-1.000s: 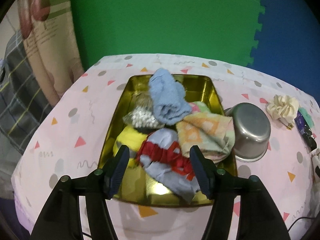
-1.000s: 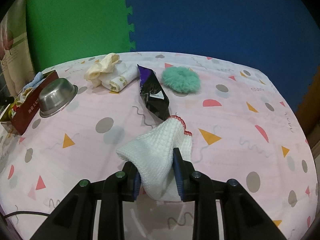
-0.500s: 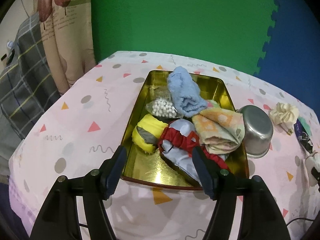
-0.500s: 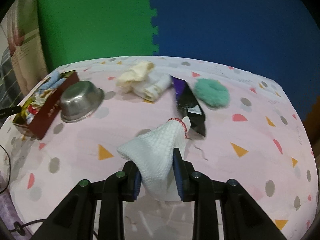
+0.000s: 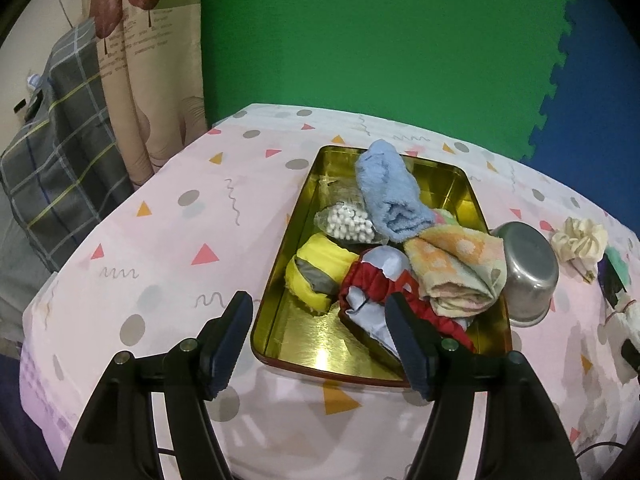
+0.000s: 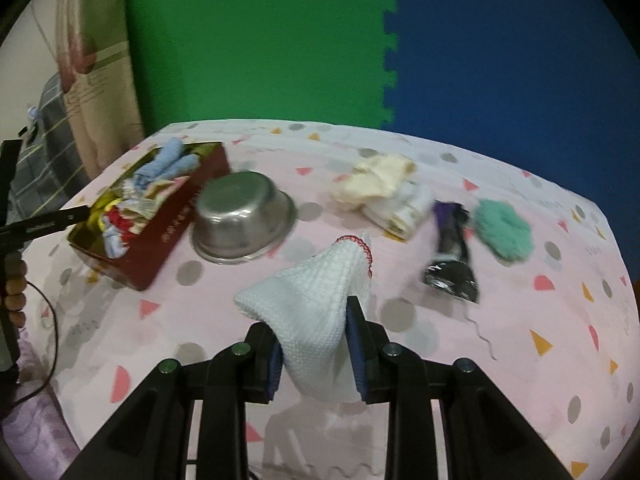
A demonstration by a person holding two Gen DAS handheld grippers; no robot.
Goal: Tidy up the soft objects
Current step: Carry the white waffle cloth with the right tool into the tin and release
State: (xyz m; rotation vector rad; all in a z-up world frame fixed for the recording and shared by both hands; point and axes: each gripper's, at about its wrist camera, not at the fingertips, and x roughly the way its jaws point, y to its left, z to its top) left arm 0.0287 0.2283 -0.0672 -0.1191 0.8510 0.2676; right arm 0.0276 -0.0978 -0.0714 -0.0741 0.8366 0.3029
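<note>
Between tin (image 6: pixel 158 252) and cloth (image 6: pixel 316 304), steel bowl (image 6: pixel 242 216).

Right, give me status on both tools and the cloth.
Right tool shut on white cloth, lifted off the table. Left tool open, empty, above the tin. Steel bowl sits between cloth and tin.

On your bench (image 6: pixel 500 364), the tin (image 6: pixel 176 236) sits at the left and holds rolled towels (image 5: pixel 392 196), socks (image 5: pixel 316 276) and a bag of cotton swabs (image 5: pixel 348 222). The metal bowl (image 6: pixel 242 216) lies upturned just right of it. Farther right come folded cloths (image 6: pixel 384 194), a packet (image 6: pixel 452 256), then a scrunchie (image 6: pixel 504 230).
</note>
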